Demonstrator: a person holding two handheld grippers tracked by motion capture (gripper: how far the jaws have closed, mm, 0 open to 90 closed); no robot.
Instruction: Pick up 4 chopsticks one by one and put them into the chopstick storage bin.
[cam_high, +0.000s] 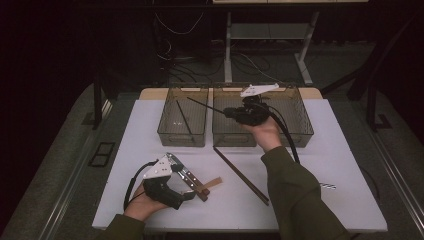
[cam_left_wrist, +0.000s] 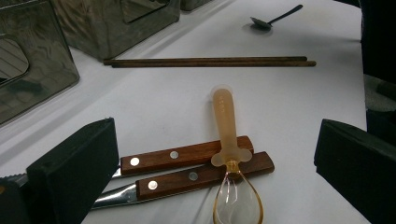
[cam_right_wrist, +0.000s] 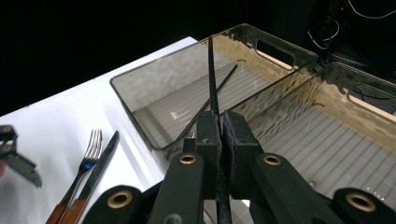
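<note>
One black chopstick (cam_right_wrist: 211, 79) pinched in right claw (cam_right_wrist: 219, 135) (over bins).

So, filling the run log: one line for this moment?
right gripper: shut on black chopstick over bins | left gripper: open over spoon
</note>
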